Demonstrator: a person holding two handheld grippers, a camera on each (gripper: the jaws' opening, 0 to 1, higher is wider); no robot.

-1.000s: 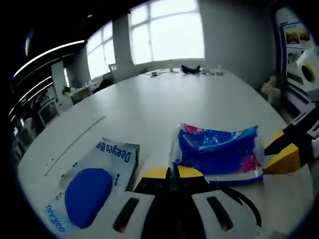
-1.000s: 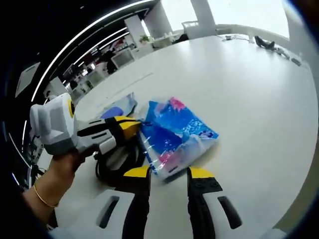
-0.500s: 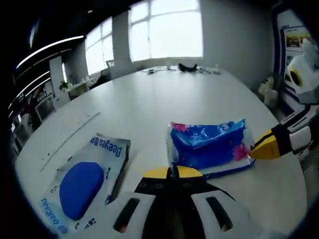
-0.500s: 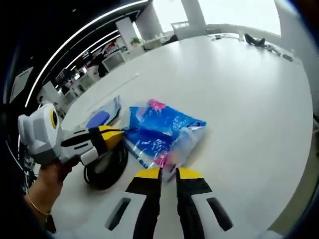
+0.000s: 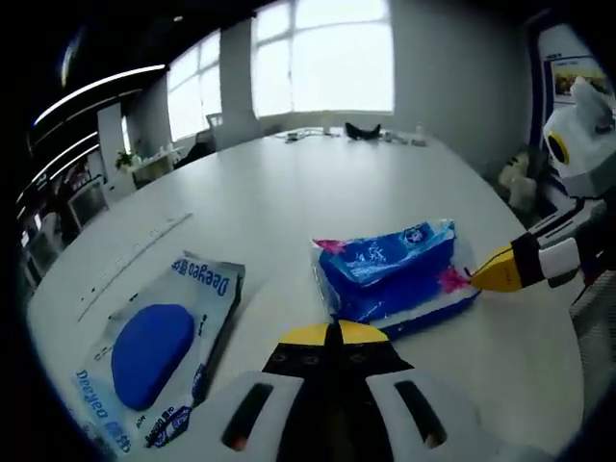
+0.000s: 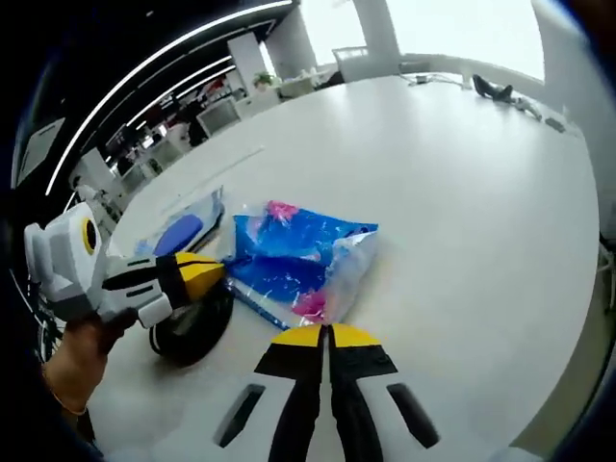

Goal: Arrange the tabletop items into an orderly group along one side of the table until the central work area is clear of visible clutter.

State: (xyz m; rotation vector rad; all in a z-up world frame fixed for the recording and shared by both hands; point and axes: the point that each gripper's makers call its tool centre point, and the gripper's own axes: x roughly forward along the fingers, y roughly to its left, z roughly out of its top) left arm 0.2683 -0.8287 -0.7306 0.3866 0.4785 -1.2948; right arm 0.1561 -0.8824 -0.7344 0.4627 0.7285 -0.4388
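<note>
White tabletop (image 6: 481, 192) runs off toward bright windows. Low in the right gripper view, the right gripper (image 6: 326, 337) is clenched, nothing between its jaws; the blue tissue pack (image 6: 294, 260) lies just beyond, slanting leftward to the closed left gripper (image 6: 207, 271), equally near.
</note>
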